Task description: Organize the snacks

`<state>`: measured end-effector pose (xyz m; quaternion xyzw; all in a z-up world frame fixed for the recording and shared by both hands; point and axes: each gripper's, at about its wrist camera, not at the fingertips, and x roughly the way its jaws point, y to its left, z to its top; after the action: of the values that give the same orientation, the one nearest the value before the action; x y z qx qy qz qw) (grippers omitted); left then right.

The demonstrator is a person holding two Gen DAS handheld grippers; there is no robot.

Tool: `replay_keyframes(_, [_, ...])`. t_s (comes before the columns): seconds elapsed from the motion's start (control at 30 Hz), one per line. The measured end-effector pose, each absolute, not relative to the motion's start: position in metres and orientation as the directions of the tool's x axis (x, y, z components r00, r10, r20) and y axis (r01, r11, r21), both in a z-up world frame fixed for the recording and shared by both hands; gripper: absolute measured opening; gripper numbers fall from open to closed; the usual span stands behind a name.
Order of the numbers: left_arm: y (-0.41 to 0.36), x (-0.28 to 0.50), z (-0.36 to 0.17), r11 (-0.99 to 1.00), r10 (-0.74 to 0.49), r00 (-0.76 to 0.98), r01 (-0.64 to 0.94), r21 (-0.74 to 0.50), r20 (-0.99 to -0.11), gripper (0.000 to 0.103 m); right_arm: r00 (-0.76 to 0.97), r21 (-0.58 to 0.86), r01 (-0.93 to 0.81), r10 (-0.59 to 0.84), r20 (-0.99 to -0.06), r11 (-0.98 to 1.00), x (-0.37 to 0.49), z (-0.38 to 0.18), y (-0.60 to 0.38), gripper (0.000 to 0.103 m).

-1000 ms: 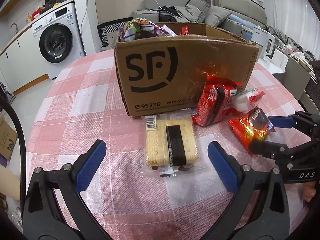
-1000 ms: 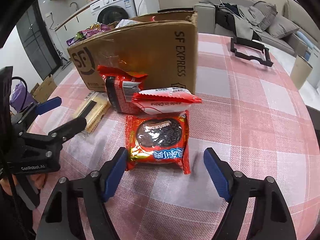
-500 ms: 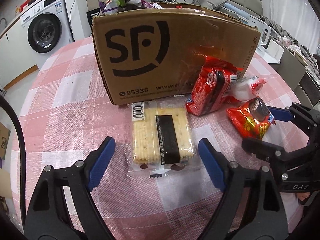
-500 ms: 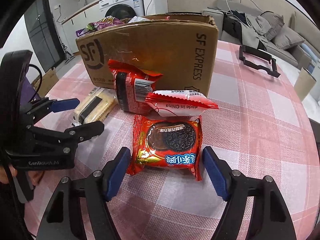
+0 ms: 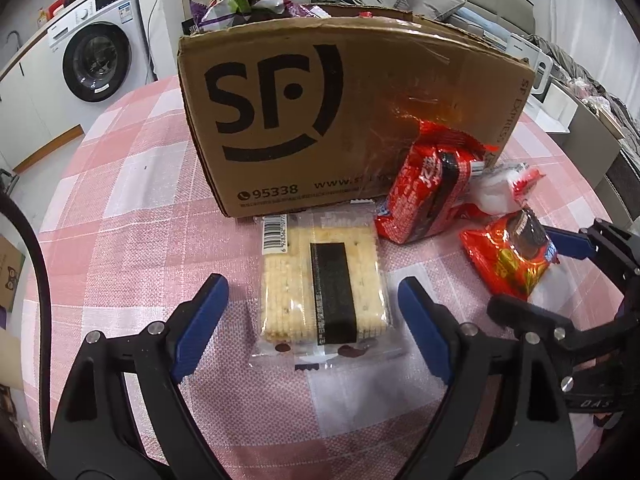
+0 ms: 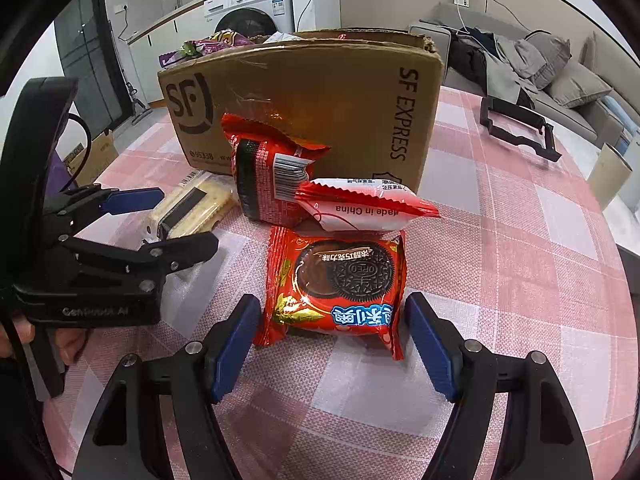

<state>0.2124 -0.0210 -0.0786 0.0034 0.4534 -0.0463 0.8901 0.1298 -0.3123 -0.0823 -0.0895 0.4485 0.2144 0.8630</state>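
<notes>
Nearest me, left gripper: jaws apart, straddling the cracker pack, gap showing on both sides, no contact. They've just been closing in w/ the pack between them. The pack lies flat on the pink-check desk, its far end just in front of the box.

Right gripper: jaws apart, either side of the Oreo packet. Blue pads sit v. close to the wrapper edges; can't tell if they touch, wrapper isn't squeezed.

Just behind the Oreo, a white-and-red pouch leans on a red snack bag, which stands against the SF cardboard box. The box has more snack bags poking out the top.
</notes>
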Motion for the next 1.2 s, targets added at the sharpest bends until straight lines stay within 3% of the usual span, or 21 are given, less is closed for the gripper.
replay_keyframes(0.07, [-0.02, 0.213, -0.078, 0.995, -0.083, 0.587, 0.088, -0.038, -0.805, 0.083, 0.506, 0.04, -0.45, 0.292, -0.812, 0.892, 0.13, -0.082, -0.313, 0.076])
replay_keyframes(0.13, [-0.019, 0.211, -0.077, 0.995, -0.085, 0.595, 0.087, -0.041, -0.799, 0.069, 0.507, 0.037, -0.452, 0.291, -0.811, 0.891, 0.129, -0.082, -0.312, 0.076])
replay_keyframes(0.23, [-0.018, 0.209, -0.074, 0.995, -0.094, 0.604, 0.088, -0.051, -0.791, 0.056, 0.512, 0.034, -0.452, 0.29, -0.809, 0.892, 0.128, -0.082, -0.312, 0.072])
replay_keyframes(0.57, [-0.019, 0.197, -0.071, 0.991, -0.128, 0.619, 0.11, -0.076, -0.775, 0.055, 0.507, 0.071, -0.444, 0.316, -0.802, 0.893, 0.127, -0.079, -0.319, 0.053])
replay_keyframes(1.2, [-0.014, 0.181, -0.067, 0.991, -0.129, 0.649, 0.108, -0.077, -0.75, 0.055, 0.527, 0.102, -0.438, 0.347, -0.776, 0.893, 0.111, -0.072, -0.331, 0.051])
